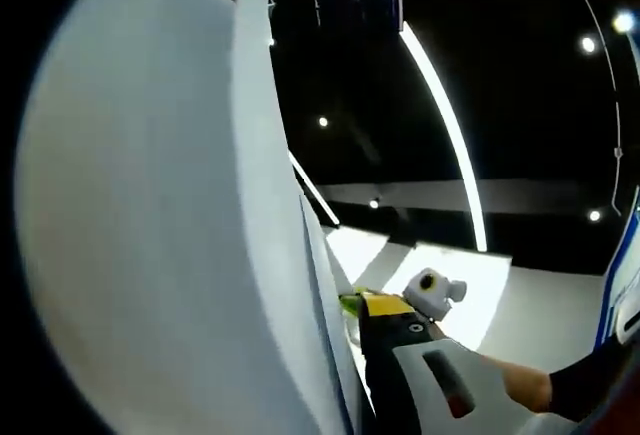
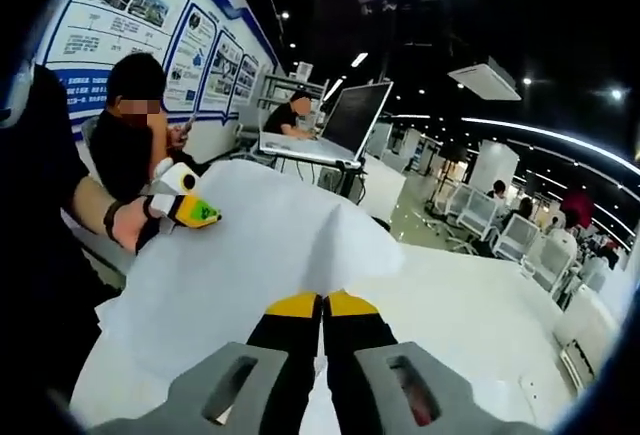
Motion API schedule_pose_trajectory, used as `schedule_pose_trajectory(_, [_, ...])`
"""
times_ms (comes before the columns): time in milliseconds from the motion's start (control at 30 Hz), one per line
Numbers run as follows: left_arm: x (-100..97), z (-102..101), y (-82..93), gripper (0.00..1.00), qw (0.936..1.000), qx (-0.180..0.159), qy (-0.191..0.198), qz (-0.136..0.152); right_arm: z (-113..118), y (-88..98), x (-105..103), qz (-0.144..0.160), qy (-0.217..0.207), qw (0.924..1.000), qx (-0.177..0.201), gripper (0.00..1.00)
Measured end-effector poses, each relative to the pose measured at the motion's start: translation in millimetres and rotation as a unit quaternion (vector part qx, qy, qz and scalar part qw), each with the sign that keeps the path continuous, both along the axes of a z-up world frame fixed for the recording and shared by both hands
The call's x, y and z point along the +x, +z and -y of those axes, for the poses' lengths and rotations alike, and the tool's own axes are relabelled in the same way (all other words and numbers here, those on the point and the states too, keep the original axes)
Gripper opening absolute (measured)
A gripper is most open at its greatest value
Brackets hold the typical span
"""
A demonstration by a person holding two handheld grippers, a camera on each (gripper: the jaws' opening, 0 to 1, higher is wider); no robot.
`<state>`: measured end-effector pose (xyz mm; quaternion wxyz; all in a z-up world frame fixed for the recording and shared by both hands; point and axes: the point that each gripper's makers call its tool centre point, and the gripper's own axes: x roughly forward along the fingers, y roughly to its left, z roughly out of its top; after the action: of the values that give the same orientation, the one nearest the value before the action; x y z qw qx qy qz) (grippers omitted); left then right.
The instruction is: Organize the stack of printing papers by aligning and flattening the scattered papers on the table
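Left gripper view, papers: the printing papers (image 1: 150, 215) stand close before the lens, lifted on edge; own jaws hidden, so their state cannot be told.
Left gripper view, other tool: the right gripper (image 1: 400, 340) meets the sheets' lower edge.
Right gripper view, jaws: the right gripper (image 2: 322, 307) is clenched on the near edge of the papers (image 2: 240, 265), raised above the white table (image 2: 470, 315).
Right gripper view, far corner: the left gripper (image 2: 195, 210) holds there, likely so both ends can be squared together.
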<state>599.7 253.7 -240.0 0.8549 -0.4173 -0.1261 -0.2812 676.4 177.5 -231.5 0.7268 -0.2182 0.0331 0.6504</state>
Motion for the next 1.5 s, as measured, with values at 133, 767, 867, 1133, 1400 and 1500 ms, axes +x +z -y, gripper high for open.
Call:
schedule_pose_trajectory(133, [1.0, -2.0, -1.8, 0.08, 0.9999, 0.007, 0.011, -0.001, -1.7, 3.6, 3.8, 0.006, -0.016, 0.9998, 0.007, 0.01])
schedule_pose_trajectory(767, [0.8, -3.8, -1.9, 0.06, 0.9996, 0.009, 0.025, -0.001, 19.6, 0.5, 12.2, -0.03, -0.059, 0.9975, 0.023, 0.19])
schedule_pose_trajectory(867, [0.8, -4.1, -2.0, 0.06, 0.9997, 0.007, 0.025, -0.002, 25.1, -0.2, 13.5, -0.033, -0.064, 0.9972, 0.023, 0.19])
schedule_pose_trajectory(1133, [0.8, -4.0, -2.1, 0.06, 0.9997, 0.004, 0.024, -0.003, 33.3, -4.1, 17.7, -0.058, -0.078, 0.9949, 0.029, 0.26])
schedule_pose_trajectory(1400, [0.7, -4.3, -2.1, 0.06, 0.9997, 0.002, 0.023, -0.003, 34.2, -5.4, 22.6, -0.077, -0.079, 0.9932, 0.037, 0.39])
schedule_pose_trajectory(1500, [0.5, -4.1, -2.0, 0.06, 0.9997, 0.0, 0.023, -0.003, 35.7, -4.4, 25.3, -0.086, -0.083, 0.9919, 0.043, 0.42])
